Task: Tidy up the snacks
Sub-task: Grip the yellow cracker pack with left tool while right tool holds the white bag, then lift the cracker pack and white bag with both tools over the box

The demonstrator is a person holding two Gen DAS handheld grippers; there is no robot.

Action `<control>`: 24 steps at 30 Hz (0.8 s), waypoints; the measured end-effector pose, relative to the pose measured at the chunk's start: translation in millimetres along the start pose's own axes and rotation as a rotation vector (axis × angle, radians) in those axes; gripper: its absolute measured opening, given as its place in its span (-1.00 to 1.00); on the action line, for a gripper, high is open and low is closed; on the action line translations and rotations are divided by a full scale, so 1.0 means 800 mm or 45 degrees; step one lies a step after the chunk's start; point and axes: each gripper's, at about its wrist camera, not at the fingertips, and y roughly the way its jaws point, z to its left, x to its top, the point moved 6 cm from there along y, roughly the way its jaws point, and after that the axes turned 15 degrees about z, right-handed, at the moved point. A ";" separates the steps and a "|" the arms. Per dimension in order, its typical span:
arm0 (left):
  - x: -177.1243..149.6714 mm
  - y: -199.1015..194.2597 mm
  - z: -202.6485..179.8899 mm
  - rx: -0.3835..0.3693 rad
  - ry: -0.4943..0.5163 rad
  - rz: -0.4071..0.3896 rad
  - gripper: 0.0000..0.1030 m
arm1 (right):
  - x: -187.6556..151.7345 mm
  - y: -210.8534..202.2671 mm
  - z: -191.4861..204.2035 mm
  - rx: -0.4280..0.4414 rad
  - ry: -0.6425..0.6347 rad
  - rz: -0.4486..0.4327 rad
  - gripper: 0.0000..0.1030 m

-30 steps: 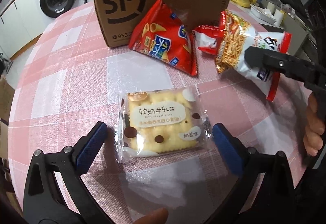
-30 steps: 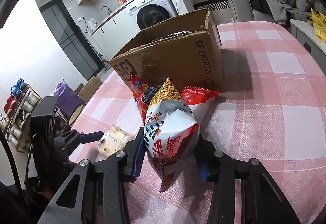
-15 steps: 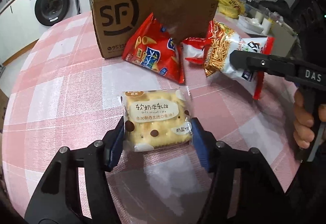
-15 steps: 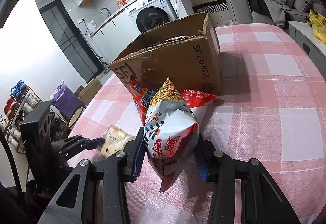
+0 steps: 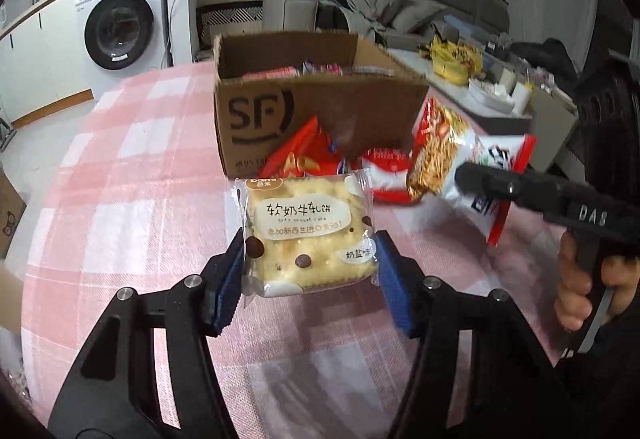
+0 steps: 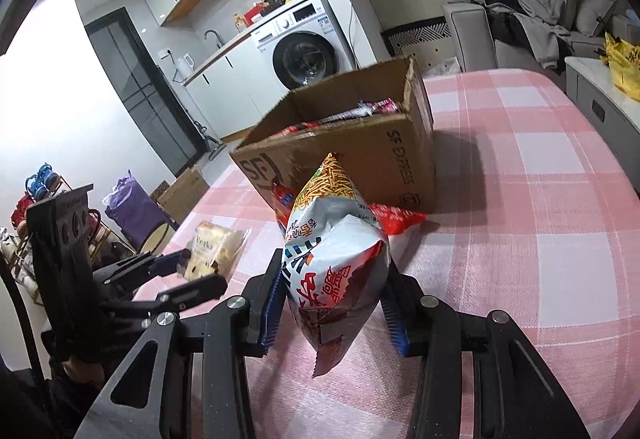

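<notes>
Pink-checked tablecloth (image 5: 132, 199) under left tongs (image 5: 310, 271) gripping biscuit pack (image 5: 308, 235), right tongs (image 6: 334, 303) gripping noodle-snack bag (image 6: 336, 259); washing machine (image 5: 120, 15) behind.

On the cardboard box (image 5: 320, 107) at twelve o'clock from my left hand I read a large black "SF", and from my right-hand view its side panel read "SF EXPRESS" running vertically. The biscuit packet (image 5: 308, 235) carried "Dami" on an orange tab at its eleven o'clock corner, Chinese characters on a cream label across the middle, and a small Chinese tag at five o'clock. The black body of my right gripper (image 5: 472, 175), at three o'clock, showed raised letters "DAS". The noodle-snack bag (image 6: 336, 263) bore red Chinese characters I could not make out.
</notes>
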 end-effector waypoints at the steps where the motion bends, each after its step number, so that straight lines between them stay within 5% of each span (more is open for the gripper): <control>1: 0.004 -0.005 0.000 -0.002 -0.002 -0.007 0.12 | 0.001 -0.005 0.003 0.001 -0.005 -0.013 -0.15; 24: 0.104 -0.066 0.001 -0.030 -0.034 -0.178 0.12 | 0.067 -0.057 0.033 0.000 -0.036 -0.133 -0.15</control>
